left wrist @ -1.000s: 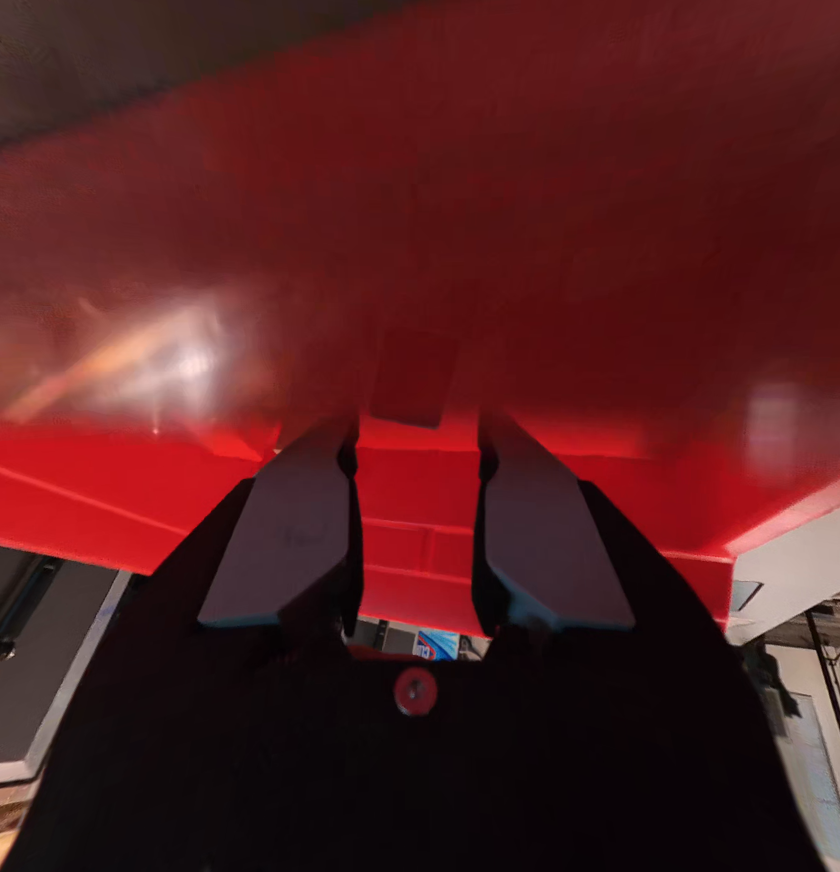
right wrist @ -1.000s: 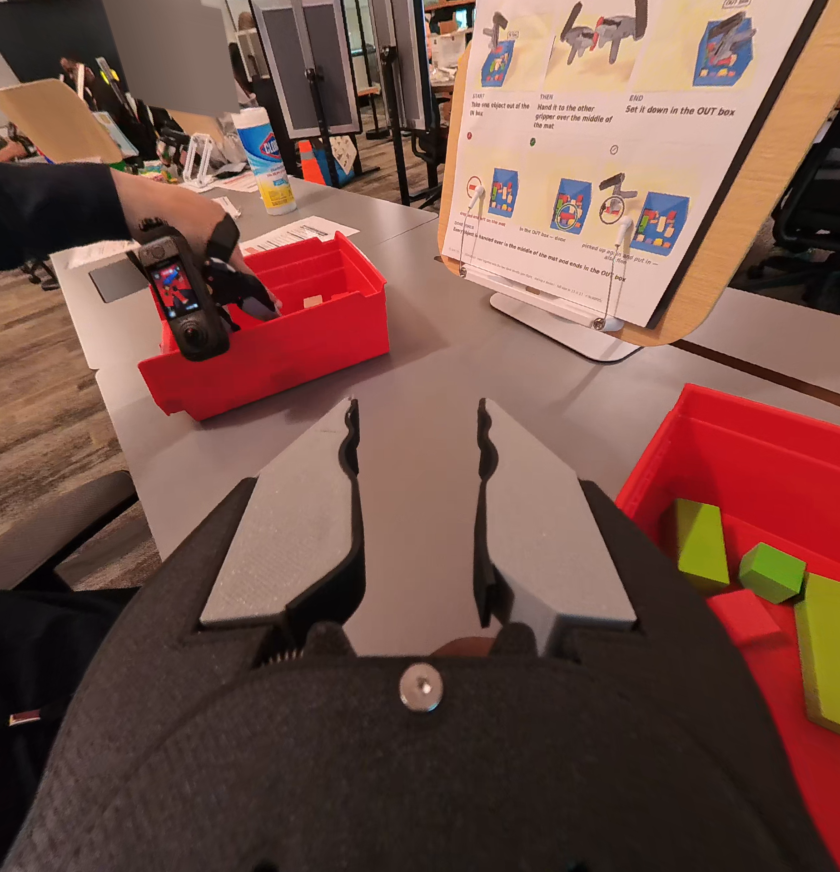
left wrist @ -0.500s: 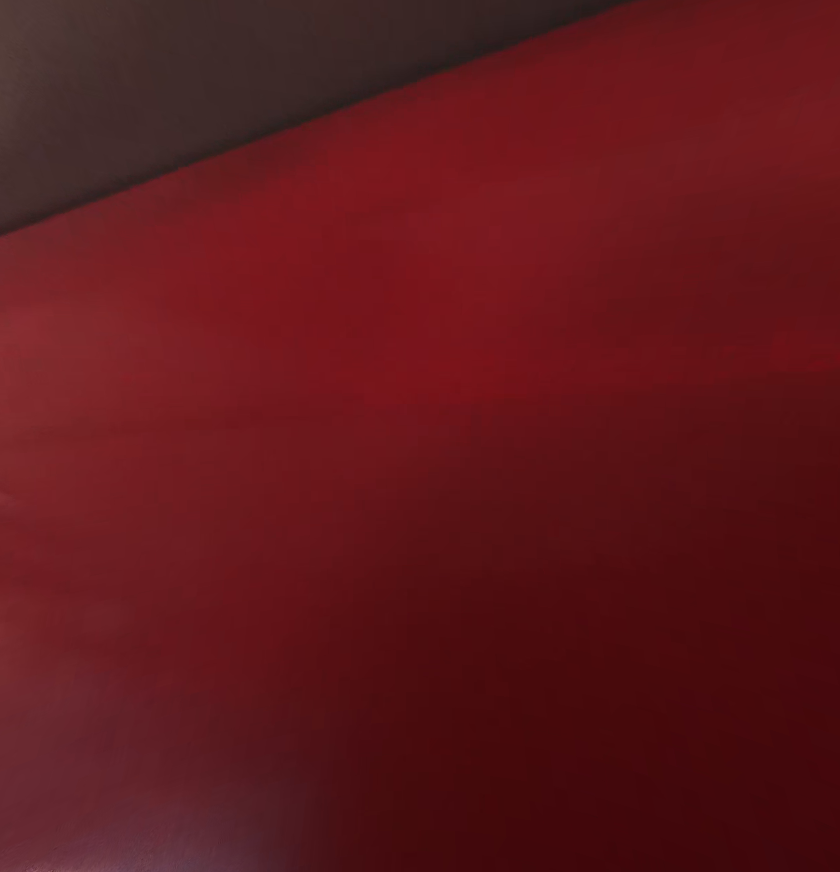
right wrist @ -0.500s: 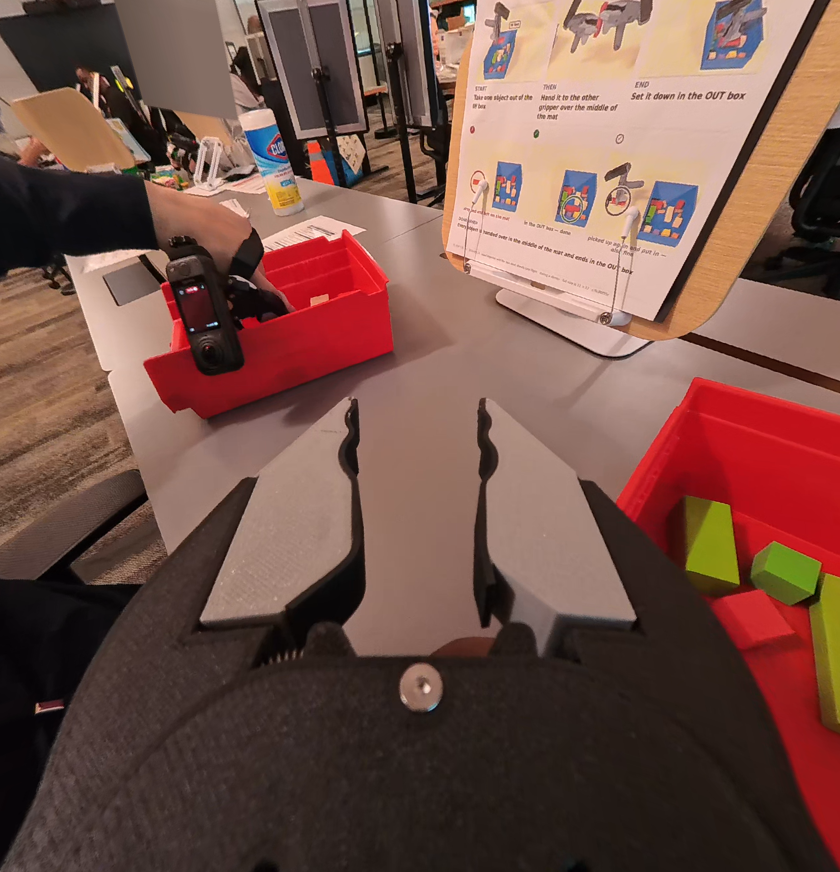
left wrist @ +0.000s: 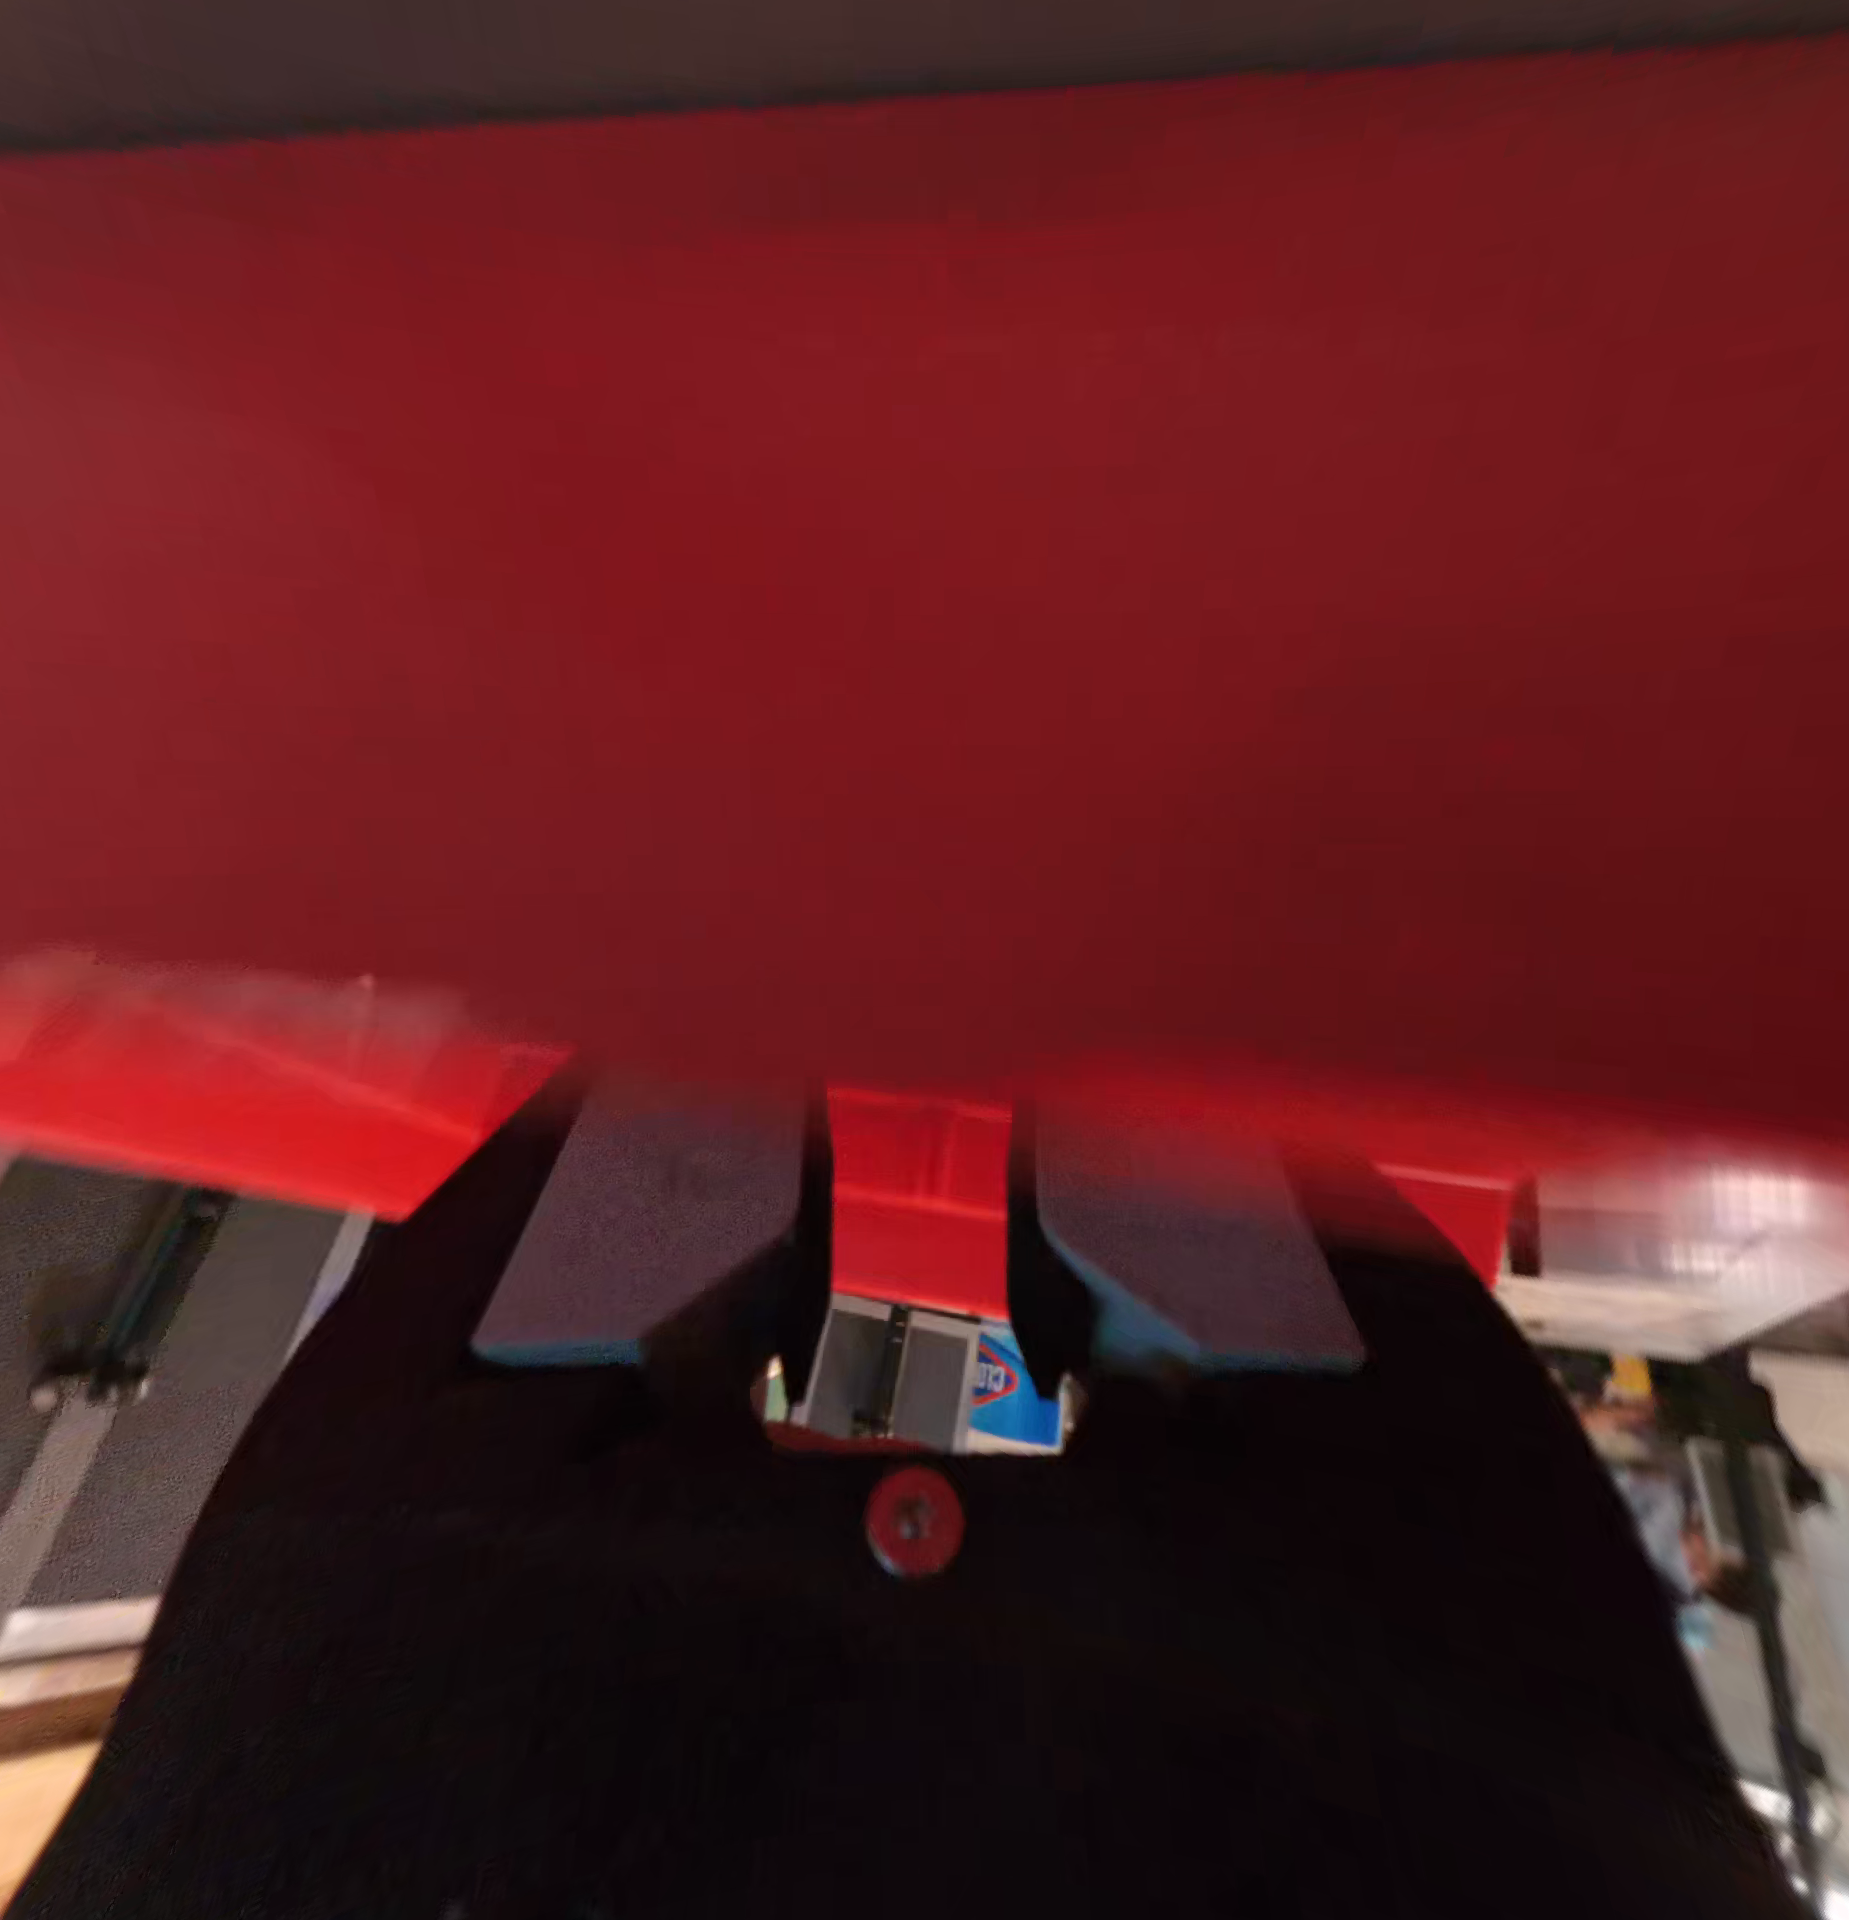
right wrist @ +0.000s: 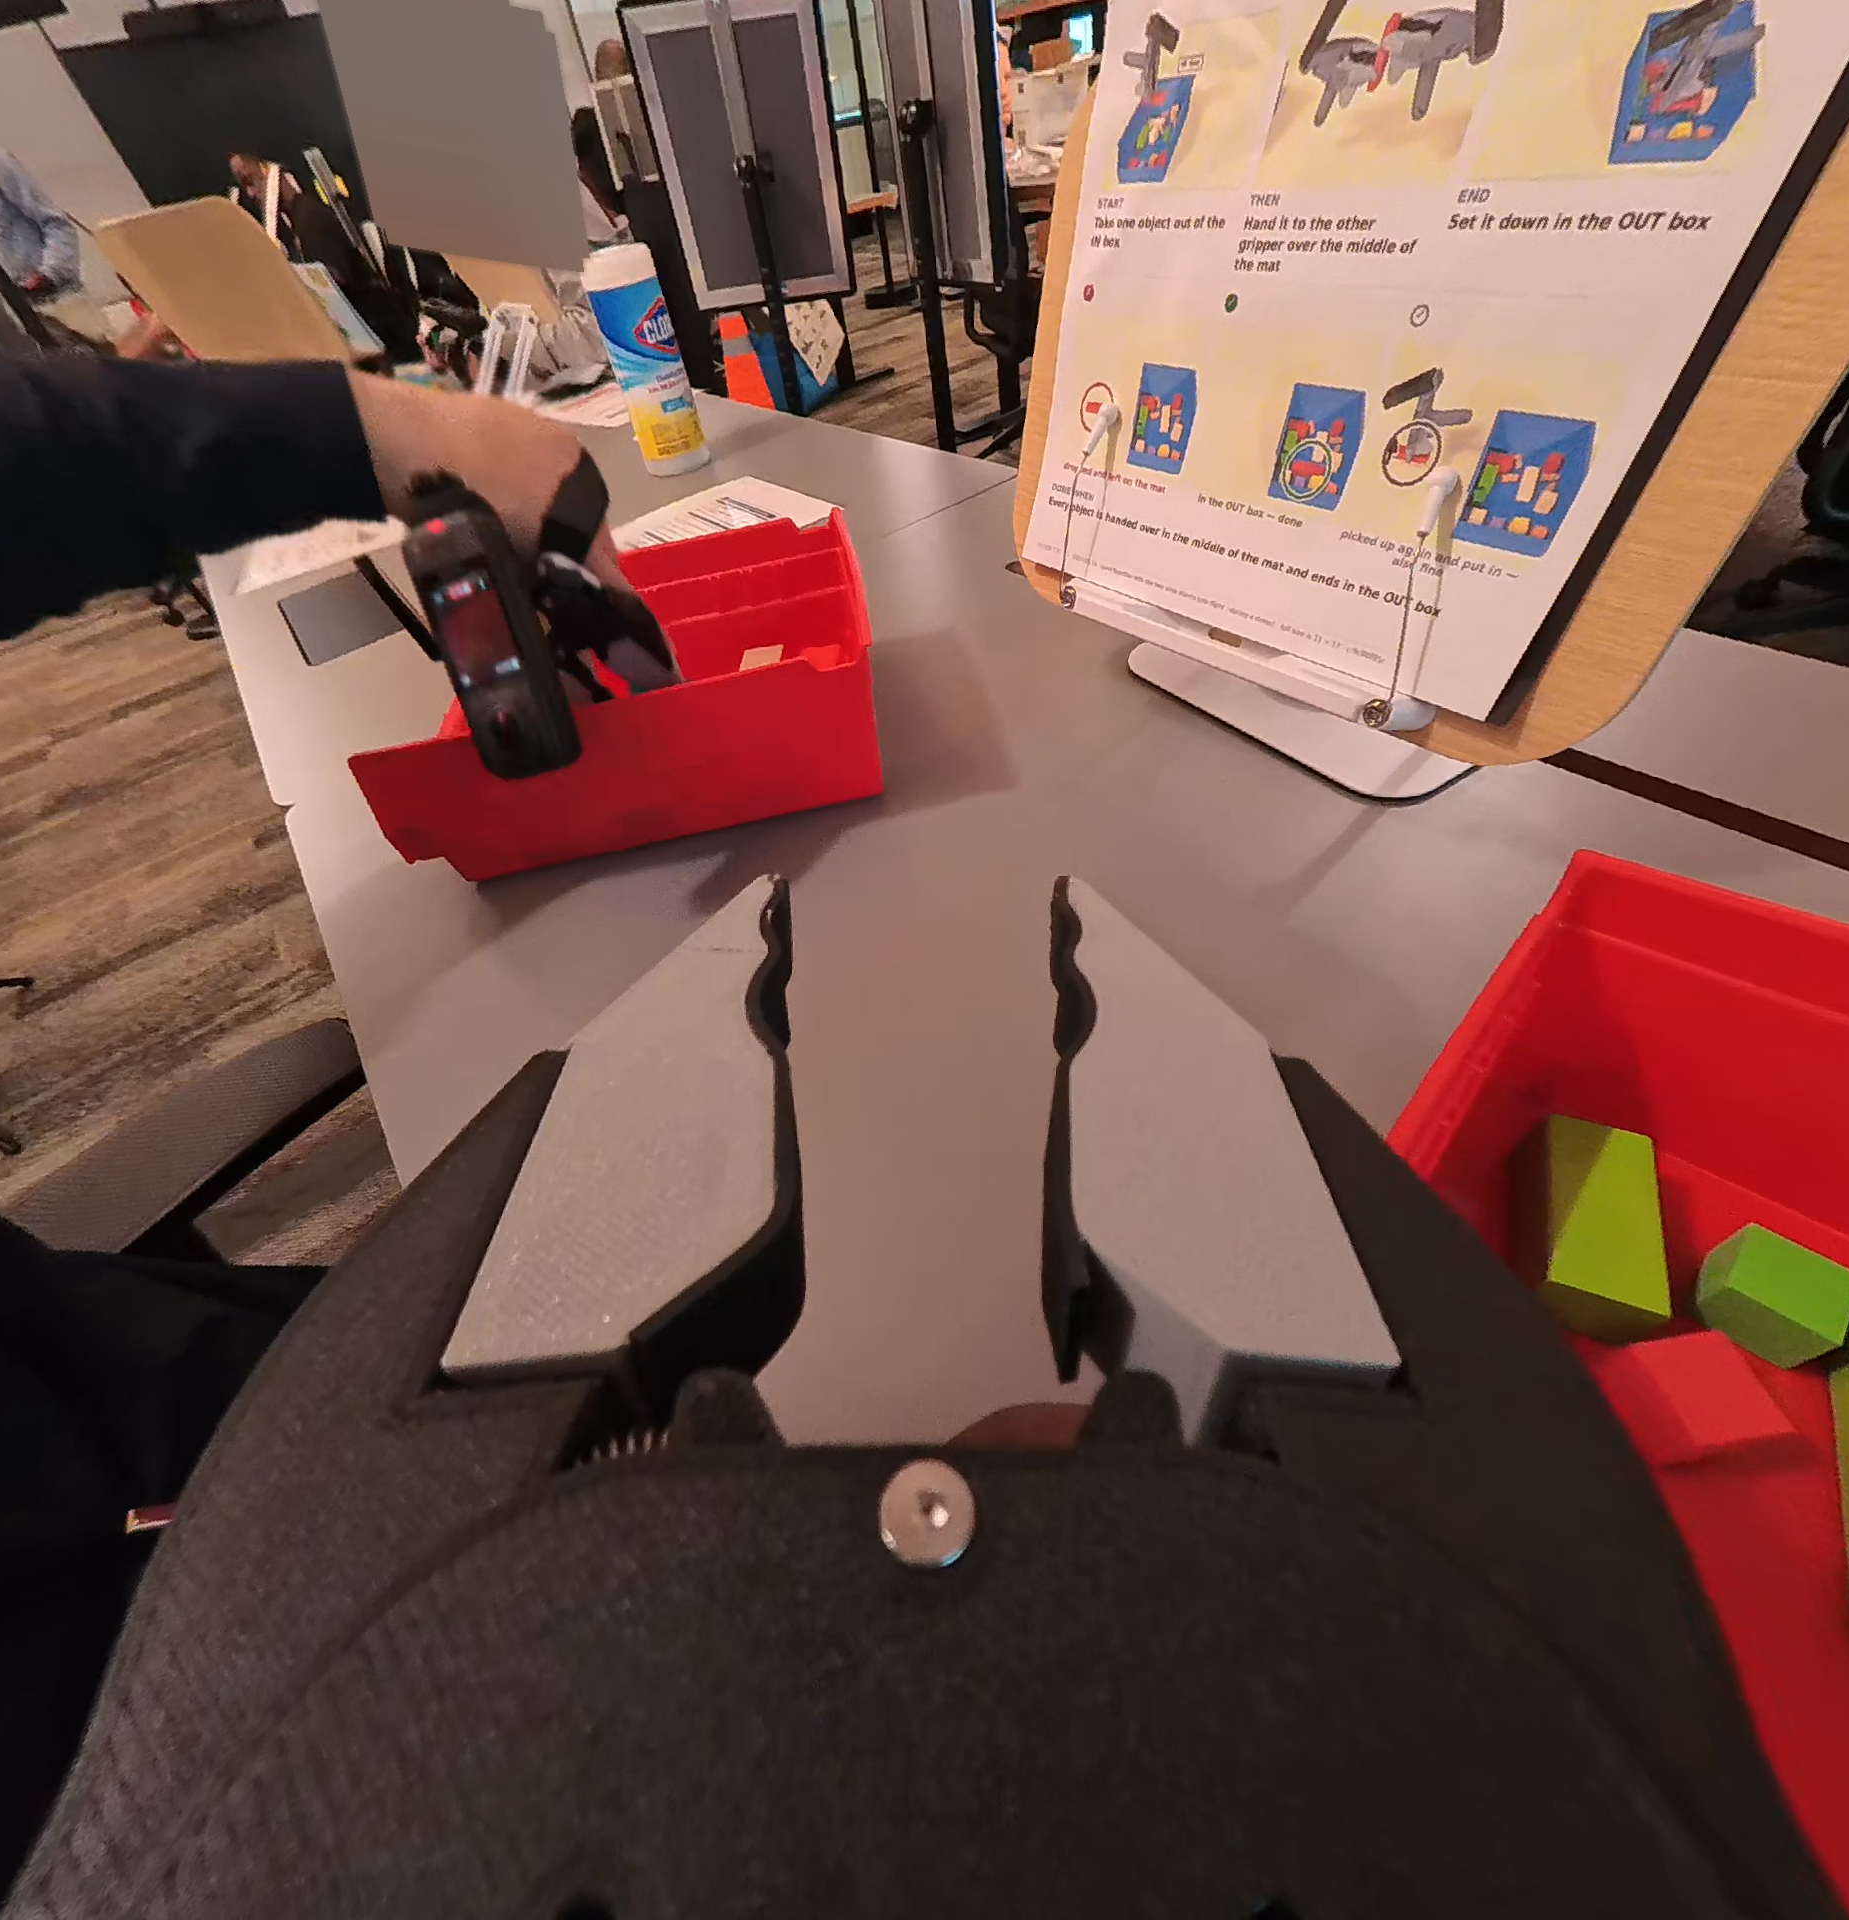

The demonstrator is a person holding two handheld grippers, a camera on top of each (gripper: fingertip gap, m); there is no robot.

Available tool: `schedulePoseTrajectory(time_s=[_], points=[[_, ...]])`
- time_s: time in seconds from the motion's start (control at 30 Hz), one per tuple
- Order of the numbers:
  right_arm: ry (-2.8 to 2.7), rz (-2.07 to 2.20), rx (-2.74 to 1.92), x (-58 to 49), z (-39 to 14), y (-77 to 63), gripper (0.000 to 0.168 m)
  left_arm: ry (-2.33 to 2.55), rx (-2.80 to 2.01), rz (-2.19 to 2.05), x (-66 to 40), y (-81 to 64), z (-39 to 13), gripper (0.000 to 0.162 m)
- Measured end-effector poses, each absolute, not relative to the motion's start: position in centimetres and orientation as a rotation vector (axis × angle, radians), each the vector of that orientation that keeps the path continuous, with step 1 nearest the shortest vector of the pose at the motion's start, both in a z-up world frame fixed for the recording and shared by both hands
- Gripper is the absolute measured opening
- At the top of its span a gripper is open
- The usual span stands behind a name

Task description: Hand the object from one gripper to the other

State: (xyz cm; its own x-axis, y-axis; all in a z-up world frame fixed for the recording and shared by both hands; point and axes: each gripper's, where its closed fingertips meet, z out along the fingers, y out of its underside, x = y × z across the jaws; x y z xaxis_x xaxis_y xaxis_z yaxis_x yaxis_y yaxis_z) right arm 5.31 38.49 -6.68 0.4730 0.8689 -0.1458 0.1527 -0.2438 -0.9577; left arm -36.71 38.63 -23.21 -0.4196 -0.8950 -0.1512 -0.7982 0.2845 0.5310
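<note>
Left gripper (right wrist: 639, 665) dipped in ribbed red plastic bin (right wrist: 691, 748), jaws parted, textured grey right gripper (right wrist: 920, 935) spread, empty

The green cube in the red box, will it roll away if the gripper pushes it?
Probably not. The green cube has flat faces, so it should slide, not roll. It looks solid and stiff. The red block touching it would likely get nudged too.

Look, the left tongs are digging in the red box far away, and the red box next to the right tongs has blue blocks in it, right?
Almost. The blocks in the near red box are green, with a red one, not blue, as the right wrist view shows. The left tongs do reach into the far red box.
</note>
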Motion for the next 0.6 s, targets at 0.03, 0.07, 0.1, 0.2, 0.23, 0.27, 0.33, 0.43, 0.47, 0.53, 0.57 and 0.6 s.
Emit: schedulePoseTrajectory(time_s=[0.03,0.07,0.1,0.2,0.23,0.27,0.33,0.43,0.47,0.53,0.57,0.6], points=[[-0.888,0.875,-1.702,5.2,-6.8,38.5,0.048,-2.38,1.656,-0.828,-36.2,39.1,-22.2,0.031],[-0.893,0.873,-1.705,5.2,-6.9,38.5,0.048,-2.403,1.768,-0.816,-35.3,39.5,-21.1,0.031],[-0.898,0.872,-1.704,5.1,-6.9,38.4,0.048,-2.442,1.914,-0.785,-34.1,39.9,-19.8,0.031],[-0.911,0.881,-1.692,4.8,-6.7,38.0,0.048,-2.577,2.5,-0.52,-29.4,40.9,-15.2,0.031],[-0.919,0.886,-1.689,4.6,-6.7,37.8,0.048,-2.616,2.683,-0.379,-28.1,40.9,-13.7,0.031],[-0.928,0.893,-1.686,4.4,-6.7,37.6,0.048,-2.649,2.858,-0.26,-27.2,40.9,-12.2,0.031],[-0.954,0.909,-1.684,3.7,-6.8,37.1,0.048,-2.68,3.181,0.112,-25.6,40.1,-9.6,0.031],[-1.013,0.936,-1.676,2.3,-7.0,36.1,0.048,-2.619,3.486,0.9,-23.9,37.7,-6.4,0.031],[-1.038,0.947,-1.67,1.7,-7.1,35.6,0.048,-2.559,3.539,1.16,-23.6,36.9,-5.4,0.031],[-1.095,0.978,-1.651,0.4,-7.1,34.5,0.048,-2.392,3.524,1.723,-22.6,35.3,-3.7,0.031],[-1.127,1.001,-1.639,-0.4,-7.1,33.9,0.048,-2.289,3.495,1.978,-22.1,34.5,-2.7,0.03],[-1.161,1.028,-1.623,-1.1,-7.0,33.2,0.049,-2.155,3.45,2.237,-21.5,33.8,-1.7,0.03]])
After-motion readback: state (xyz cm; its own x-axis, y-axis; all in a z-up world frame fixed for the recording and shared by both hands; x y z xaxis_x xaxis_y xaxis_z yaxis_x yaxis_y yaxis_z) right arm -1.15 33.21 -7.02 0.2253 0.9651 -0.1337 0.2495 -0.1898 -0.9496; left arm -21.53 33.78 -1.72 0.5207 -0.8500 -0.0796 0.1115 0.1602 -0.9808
